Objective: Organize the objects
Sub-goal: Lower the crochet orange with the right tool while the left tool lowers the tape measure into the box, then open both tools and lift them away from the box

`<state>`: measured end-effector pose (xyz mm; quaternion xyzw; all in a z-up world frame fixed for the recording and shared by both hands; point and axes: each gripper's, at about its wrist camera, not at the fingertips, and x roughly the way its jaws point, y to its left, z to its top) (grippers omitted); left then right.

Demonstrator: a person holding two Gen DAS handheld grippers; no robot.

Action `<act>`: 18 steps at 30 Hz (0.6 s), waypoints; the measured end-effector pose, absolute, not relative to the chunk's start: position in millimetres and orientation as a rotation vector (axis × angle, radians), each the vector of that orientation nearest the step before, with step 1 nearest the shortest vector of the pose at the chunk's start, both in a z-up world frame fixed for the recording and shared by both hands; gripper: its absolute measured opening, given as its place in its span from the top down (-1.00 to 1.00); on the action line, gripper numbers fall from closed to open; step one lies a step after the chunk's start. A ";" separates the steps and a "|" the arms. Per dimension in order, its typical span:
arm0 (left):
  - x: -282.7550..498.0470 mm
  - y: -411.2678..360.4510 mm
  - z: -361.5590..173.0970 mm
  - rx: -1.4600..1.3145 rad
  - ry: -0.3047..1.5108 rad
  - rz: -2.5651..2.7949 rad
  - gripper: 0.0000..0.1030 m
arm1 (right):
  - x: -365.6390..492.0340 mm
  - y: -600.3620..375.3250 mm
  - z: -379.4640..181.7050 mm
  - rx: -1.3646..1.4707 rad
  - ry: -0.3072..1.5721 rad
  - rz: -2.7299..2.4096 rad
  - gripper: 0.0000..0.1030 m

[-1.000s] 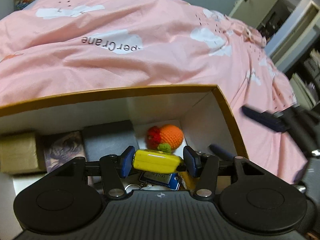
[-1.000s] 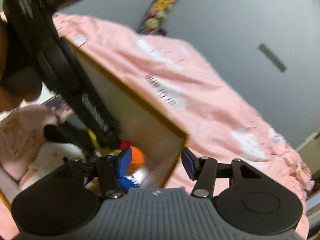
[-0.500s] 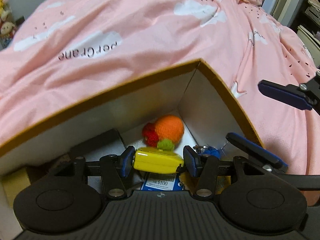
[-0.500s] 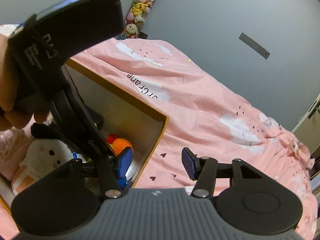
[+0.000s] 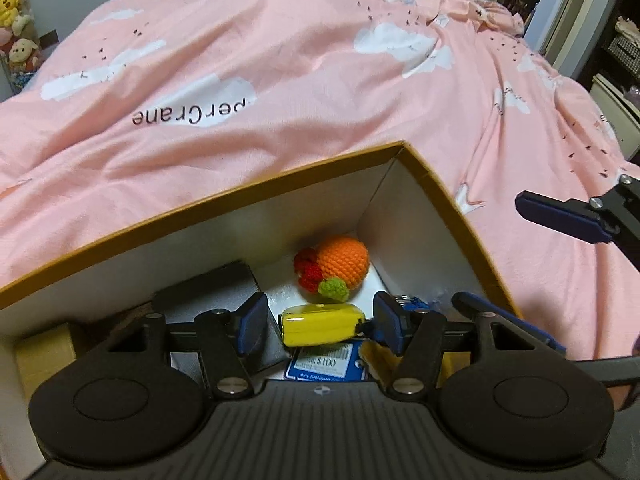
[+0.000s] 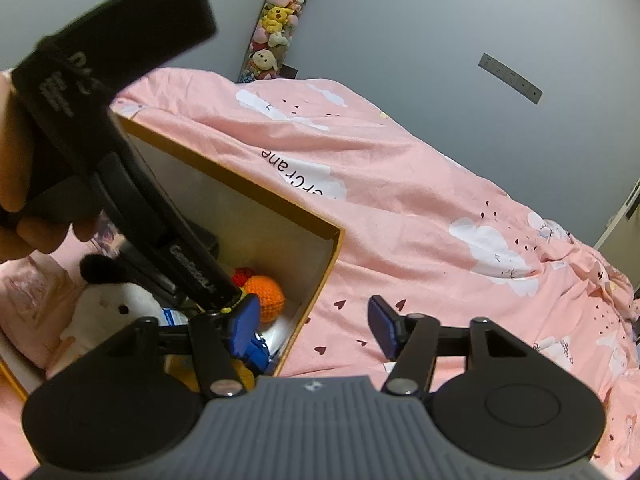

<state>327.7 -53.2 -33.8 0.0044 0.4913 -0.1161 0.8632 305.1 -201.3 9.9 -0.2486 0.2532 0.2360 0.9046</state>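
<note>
Yellow case (image 5: 320, 325) between opening fingers (image 5: 252, 328) (left)

1. Pink duvet (image 5: 320, 100) with white clouds and upside-down lettering covers the bed.
2. Column of plush toys (image 6: 276, 32) stands against the grey wall (image 6: 440, 40).
3. Grey wall plate (image 6: 510, 78), possibly sockets.

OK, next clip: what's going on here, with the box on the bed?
A person with a gripper in each hand is tidying small things into a cardboard box on a pink bedspread. The left gripper is inside the box, its jaws opening around a yellow case. A crocheted orange lies in the corner. The right gripper hovers empty over the box's edge.
</note>
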 end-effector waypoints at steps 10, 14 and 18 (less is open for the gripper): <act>279.5 -49.6 28.6 0.034 0.870 -0.224 -0.36 | 273.4 -208.8 50.0 -0.439 0.515 0.499 -0.40; 253.4 -47.6 54.5 0.035 0.789 -0.204 -0.36 | 257.4 -211.6 71.2 -0.389 0.526 0.506 -0.50; 226.1 -42.5 77.1 0.032 0.708 -0.189 -0.49 | 241.0 -210.9 91.7 -0.321 0.537 0.526 -0.63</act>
